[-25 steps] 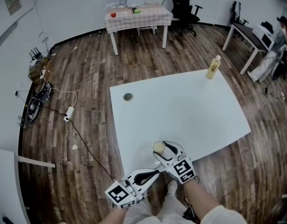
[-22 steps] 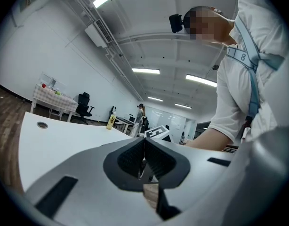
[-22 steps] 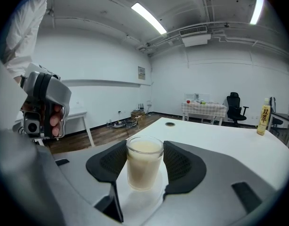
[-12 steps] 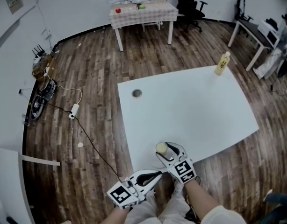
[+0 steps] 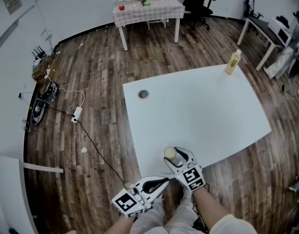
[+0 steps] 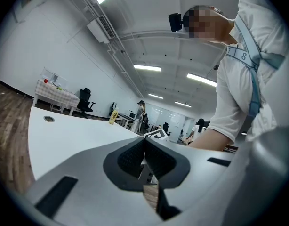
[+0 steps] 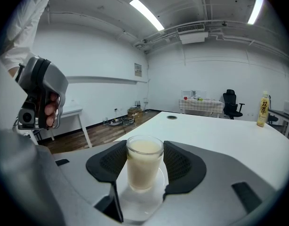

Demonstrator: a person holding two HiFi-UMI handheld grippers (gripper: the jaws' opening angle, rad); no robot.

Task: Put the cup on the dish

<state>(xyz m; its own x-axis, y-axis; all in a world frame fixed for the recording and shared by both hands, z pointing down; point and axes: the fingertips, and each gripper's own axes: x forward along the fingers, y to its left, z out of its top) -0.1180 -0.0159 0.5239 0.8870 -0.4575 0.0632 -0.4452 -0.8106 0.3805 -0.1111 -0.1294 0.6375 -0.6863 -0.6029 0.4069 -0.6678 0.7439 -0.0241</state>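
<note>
A clear cup (image 7: 144, 166) of milky liquid stands upright on a small white dish (image 7: 156, 192) at the near edge of the white table (image 5: 198, 111). My right gripper (image 7: 144, 161) is shut on the cup, one dark pad against each side of it. The head view shows the cup (image 5: 169, 153) in the right gripper (image 5: 175, 156); the dish is hard to tell from the white top there. My left gripper (image 5: 161, 182) is held off the table's near edge, in front of the person's legs. Its pads (image 6: 133, 157) are pressed together with nothing between them.
A yellow bottle (image 5: 233, 62) stands at the table's far right corner, and a round cable hole (image 5: 143, 94) is at the far left. Beyond are a chequered table (image 5: 147, 9), an office chair (image 5: 198, 4), and a cable (image 5: 76, 116) on the wood floor.
The head view has shifted a little. The right gripper stays on the cup at the table's near edge, and the left gripper stays low and shut.
</note>
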